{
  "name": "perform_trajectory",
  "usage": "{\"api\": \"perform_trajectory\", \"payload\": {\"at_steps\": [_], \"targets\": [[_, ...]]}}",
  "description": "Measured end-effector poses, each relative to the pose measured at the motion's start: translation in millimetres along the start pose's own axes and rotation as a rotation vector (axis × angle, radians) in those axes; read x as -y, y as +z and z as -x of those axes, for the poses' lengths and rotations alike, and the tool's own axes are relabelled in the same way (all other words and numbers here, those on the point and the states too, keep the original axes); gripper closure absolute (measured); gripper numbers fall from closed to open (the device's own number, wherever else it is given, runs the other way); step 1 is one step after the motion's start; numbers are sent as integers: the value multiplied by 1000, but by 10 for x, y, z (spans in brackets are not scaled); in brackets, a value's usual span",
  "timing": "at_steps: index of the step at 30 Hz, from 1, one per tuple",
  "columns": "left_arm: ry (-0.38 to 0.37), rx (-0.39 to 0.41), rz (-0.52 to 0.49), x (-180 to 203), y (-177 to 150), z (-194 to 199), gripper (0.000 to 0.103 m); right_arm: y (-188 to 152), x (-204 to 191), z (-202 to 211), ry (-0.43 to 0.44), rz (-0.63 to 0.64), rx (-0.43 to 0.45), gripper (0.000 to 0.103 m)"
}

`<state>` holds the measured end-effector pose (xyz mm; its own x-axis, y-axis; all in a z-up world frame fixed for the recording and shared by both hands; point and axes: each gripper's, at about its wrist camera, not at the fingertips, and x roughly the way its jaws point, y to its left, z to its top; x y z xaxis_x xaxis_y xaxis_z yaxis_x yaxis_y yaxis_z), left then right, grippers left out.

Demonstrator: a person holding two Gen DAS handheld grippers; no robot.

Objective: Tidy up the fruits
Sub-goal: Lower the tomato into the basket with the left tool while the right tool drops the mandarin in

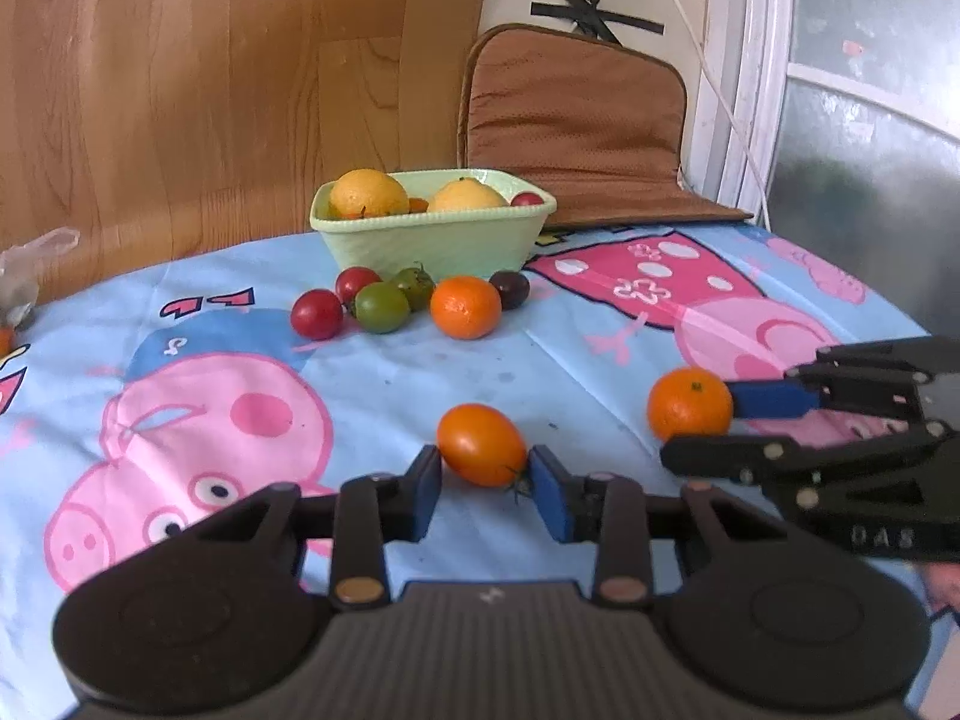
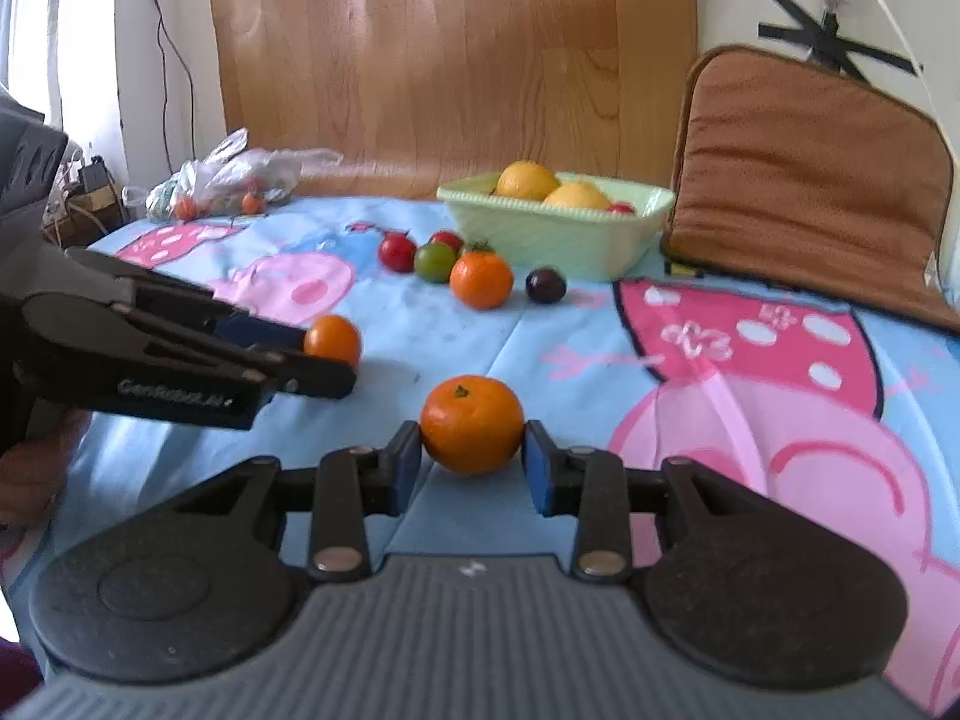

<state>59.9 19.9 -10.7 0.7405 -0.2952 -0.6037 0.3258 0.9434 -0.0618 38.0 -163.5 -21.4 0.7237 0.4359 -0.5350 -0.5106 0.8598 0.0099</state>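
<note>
Left gripper (image 1: 486, 471) closed on an orange oval tomato (image 1: 482, 443), blue pads pressing its two ends, fruit low over the cartoon-pig tablecloth (image 1: 384, 372); whether it touches the cloth cannot be told. Right gripper (image 2: 471, 459) clamped on a small mandarin (image 2: 472, 425), stem end up, pads on both flanks. In the left wrist view the right gripper comes in from the right edge with the same mandarin at its tip, just beside the tomato. Farther back on the cloth, a loose cluster: two red tomatoes (image 1: 317, 313), two green tomatoes (image 1: 381, 306), a second mandarin (image 1: 465, 306) and a dark purple tomato (image 1: 509, 288), all just in front of the pale green bowl (image 1: 432, 240). Bowl holds two large yellow-orange citrus (image 1: 368, 193) and a red tomato at its right rim. Brown cushion (image 1: 576, 120) stands behind the bowl against the wall; wood panel (image 1: 240, 90) to its left. Clear plastic bag (image 2: 240, 171) with small orange fruit lies at the table's far left corner. Part of a hand (image 2: 33, 474) shows under the left gripper in the right wrist view
</note>
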Motion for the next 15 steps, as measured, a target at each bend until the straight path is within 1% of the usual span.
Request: {"api": "perform_trajectory", "payload": {"at_steps": [3,8,11,15], "targets": [[-11,22,11,-65,129,38,71,128,31,-14,-11,11,35,64],[27,92,-23,-165,556,-27,70,509,84,-183,-20,58,101,64],[58,109,-37,-245,850,-259,70,753,170,-395,-38,59,135,64],[89,86,-32,-345,1126,-645,70,998,478,-755,-58,-27,129,64]]}}
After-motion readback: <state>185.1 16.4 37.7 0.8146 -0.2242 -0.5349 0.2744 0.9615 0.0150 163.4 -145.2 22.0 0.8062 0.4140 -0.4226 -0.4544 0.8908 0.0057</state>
